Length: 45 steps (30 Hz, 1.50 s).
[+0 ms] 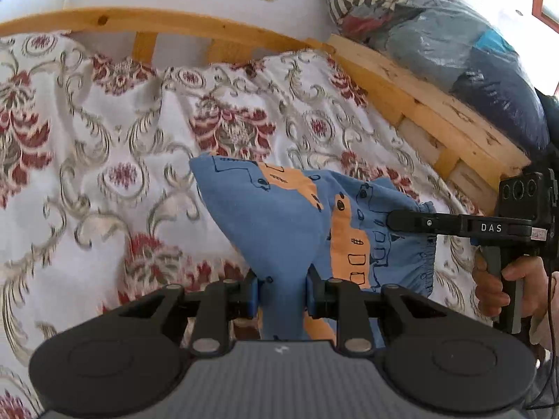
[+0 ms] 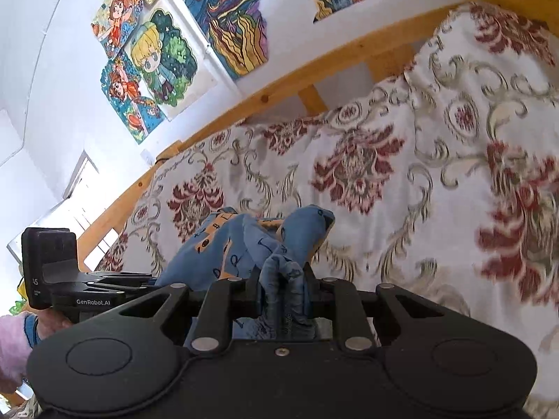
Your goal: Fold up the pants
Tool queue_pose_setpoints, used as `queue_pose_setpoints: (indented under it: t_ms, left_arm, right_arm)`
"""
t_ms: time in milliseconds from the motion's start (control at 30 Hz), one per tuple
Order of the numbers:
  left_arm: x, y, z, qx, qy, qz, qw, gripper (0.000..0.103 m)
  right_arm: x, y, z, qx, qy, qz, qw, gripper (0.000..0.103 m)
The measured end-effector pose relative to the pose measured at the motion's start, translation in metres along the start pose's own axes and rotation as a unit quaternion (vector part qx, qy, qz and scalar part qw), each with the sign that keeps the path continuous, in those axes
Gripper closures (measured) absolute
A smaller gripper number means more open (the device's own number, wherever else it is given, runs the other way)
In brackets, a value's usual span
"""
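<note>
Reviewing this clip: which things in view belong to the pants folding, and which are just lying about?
In use:
- blue pants
- left tongs, shut on the pants
- right tongs, shut on the pants
- floral bedcover, the work surface

Lying about:
- bagged clothes on the wooden bed frame
- drawings on the wall

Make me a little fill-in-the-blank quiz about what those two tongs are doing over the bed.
1. Both tongs grip one pair of small ____ pants printed with orange shapes.
2. The right tongs pinch the gathered ____ of the pants.
3. Beneath lies a white bedspread patterned with ____ flowers.
4. The left tongs are ____ on the fabric.

Missing words: blue; waistband; red; shut
</note>
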<state>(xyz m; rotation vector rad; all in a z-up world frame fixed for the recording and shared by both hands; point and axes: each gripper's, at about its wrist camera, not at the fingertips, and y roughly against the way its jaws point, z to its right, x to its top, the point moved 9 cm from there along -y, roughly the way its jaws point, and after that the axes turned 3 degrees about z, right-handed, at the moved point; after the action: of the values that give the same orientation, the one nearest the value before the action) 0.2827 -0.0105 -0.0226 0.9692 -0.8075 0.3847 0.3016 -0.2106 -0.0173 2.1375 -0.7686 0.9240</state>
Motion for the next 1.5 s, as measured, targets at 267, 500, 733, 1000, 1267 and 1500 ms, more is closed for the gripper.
queue_pose_setpoints:
  t_ms: [267, 500, 733, 1000, 1267, 1500]
  left_arm:
    - [0.038, -0.016, -0.015, 0.017, -0.009, 0.023, 0.9996, 0.076]
    - [0.048, -0.051, -0.048, 0.04, 0.016, 0.022, 0.9988, 0.076]
    - [0.036, -0.08, -0.075, 0.06, 0.036, -0.002, 0.9975, 0.075]
    - [0.023, -0.085, -0.085, 0.089, 0.034, -0.02, 0.9952, 0.065]
    - [0.027, -0.056, -0.082, 0.128, 0.046, 0.004, 0.9907, 0.027]
    - [0.018, -0.02, -0.051, 0.173, 0.026, 0.03, 0.9841, 0.006]
  right_arm:
    - [0.033, -0.039, 0.011, -0.011, 0.023, -0.001, 1.0, 0.082]
    - [0.035, -0.088, 0.038, -0.038, 0.019, -0.022, 0.999, 0.082]
    - [0.024, -0.117, 0.052, -0.063, 0.022, -0.05, 0.997, 0.081]
    - [0.018, -0.117, 0.053, -0.094, 0.026, -0.051, 0.994, 0.064]
    - [0.013, -0.085, 0.024, -0.123, 0.07, -0.016, 0.99, 0.031]
    - [0.001, -0.046, -0.016, -0.141, 0.091, 0.021, 0.986, 0.018]
